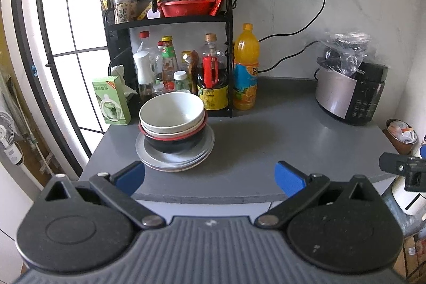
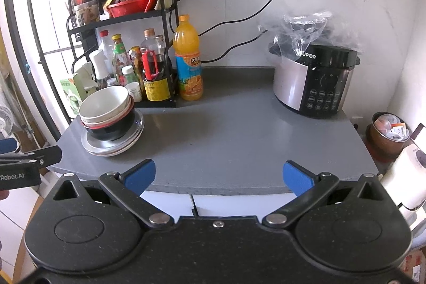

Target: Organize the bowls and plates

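Left hand-held gripper [image 1: 210,177]: I see it spread wide with nothing between its blue pads, sitting low at the bottom of the left wrist view, just off the near edge of the bench [image 1: 266,145].
Right hand-held gripper [image 2: 218,176]: also wide open and holding nothing, low in the right wrist view, in front of the bench edge.
Stack of dishes: the bowls [image 1: 171,112] sit nested on the plates [image 1: 173,161]; in my left view the pile is just above the left pad, left of center; in my right view it lies at middle left, well apart from the pads.
Bowls, detail: a white bowl on top, pale ones under it, then a black bowl [image 1: 174,144] with a red rim, all round and glossy.
Plates, detail: shallow, grey and white, smooth, stacked flat on the bench.
Surface: a matte grey bench with a rounded front edge.
Room: a black wire rack [image 1: 170,23] with bottles stands behind the stack; an orange juice bottle [image 1: 245,68] beside it; a steel-and-black cooker [image 2: 311,81] at right; white marbled wall, window at left.
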Motion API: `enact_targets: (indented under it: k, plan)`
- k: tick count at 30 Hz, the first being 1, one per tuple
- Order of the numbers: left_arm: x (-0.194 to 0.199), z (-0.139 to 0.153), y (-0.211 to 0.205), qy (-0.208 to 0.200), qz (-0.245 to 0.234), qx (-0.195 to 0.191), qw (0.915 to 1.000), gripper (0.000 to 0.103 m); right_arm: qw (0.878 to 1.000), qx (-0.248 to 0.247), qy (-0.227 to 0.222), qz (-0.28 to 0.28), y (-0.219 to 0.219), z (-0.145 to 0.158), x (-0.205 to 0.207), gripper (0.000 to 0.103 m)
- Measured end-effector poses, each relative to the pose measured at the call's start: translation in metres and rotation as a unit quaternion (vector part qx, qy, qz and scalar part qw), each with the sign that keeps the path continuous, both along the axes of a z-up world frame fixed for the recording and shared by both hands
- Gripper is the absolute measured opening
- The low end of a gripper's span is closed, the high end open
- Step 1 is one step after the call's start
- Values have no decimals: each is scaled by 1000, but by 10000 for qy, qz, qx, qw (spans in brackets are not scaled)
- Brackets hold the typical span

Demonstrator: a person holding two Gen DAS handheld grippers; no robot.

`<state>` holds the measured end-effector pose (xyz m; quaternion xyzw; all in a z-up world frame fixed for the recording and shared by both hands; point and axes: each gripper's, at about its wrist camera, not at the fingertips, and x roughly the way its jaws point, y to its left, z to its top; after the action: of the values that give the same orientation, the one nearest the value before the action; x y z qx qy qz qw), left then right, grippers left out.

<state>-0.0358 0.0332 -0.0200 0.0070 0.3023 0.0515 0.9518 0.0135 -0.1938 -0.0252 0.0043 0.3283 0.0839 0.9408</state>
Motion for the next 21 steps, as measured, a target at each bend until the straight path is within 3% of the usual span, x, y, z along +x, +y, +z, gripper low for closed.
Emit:
enact_targets:
  k: [21]
  plan:
    - [0,5,5,-95,66,-66,9999,103,9999,86,-44,-38,2,5,-1,103]
